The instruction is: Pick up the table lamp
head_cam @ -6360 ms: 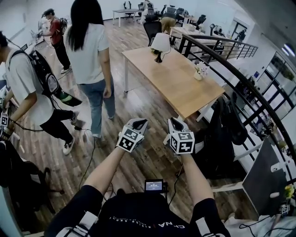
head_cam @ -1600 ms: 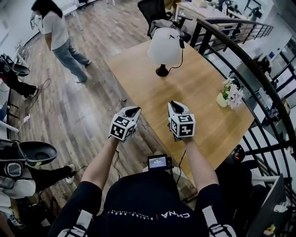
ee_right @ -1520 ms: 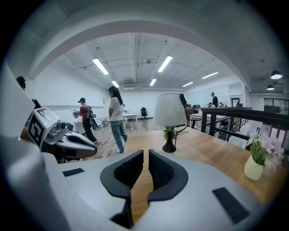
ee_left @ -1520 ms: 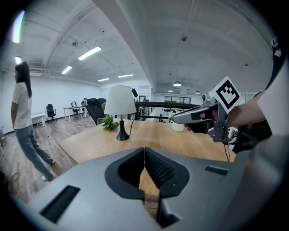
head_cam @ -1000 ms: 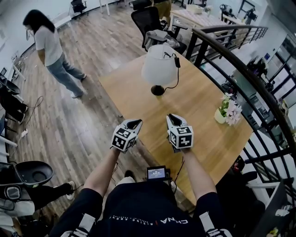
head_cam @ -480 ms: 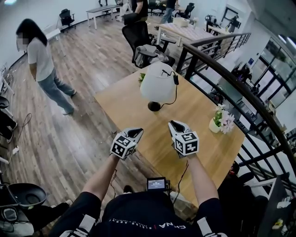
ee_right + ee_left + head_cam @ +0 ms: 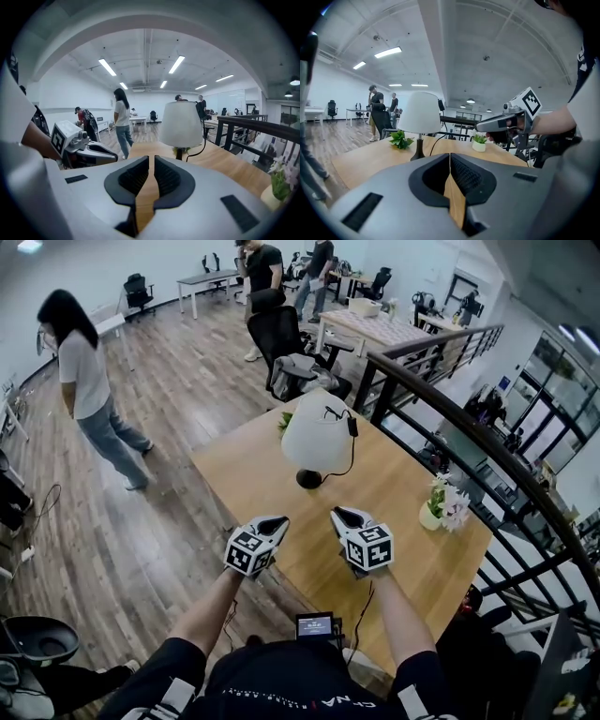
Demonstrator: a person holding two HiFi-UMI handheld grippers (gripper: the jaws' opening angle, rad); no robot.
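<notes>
Ahead, white bell-shaded table lamp (image 7: 317, 432) on wooden table (image 7: 405, 479); left gripper (image 7: 277, 520), right gripper (image 7: 337, 514): ribbed fingers (image 7: 465, 177) closed.

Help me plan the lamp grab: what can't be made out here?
Lamp stem: head view, mostly under the shade.
Lamp base: right gripper view, hidden behind the right gripper.
Small green plant: head view, mostly behind the shade.
Flower pot: right gripper view, cut off by the edge.

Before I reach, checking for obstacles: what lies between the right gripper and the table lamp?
In the head view, only bare tabletop lies between right gripper and table lamp.
</notes>
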